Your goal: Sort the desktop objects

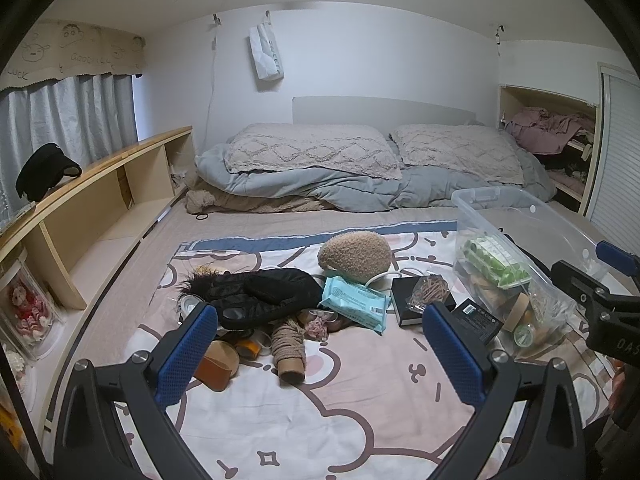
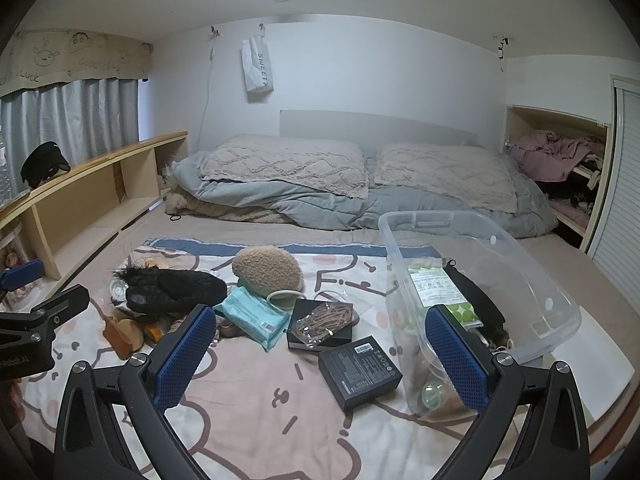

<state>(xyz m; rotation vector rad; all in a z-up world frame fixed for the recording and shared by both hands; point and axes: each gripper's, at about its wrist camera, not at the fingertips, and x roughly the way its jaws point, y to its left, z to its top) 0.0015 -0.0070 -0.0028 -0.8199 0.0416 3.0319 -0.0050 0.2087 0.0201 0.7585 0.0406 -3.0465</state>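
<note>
My left hand-held gripper (image 1: 320, 354) and right hand-held gripper (image 2: 324, 354) gape wide, empty, above the patterned bed sheet (image 1: 340, 408); clear plastic bin (image 2: 520, 264) centre right.

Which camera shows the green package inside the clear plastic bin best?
The right wrist view: it looks into the clear plastic bin from above, so the green package shows its printed face. The left wrist view sees it only through the bin's wall.

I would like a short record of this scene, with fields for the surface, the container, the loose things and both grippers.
surface: bed with cartoon-print sheet
container: clear plastic bin, holds a green-dotted packet
loose things: black box, blue wipes pack, plush hedgehog
left gripper: jaws open, empty
right gripper: jaws open, empty
</note>
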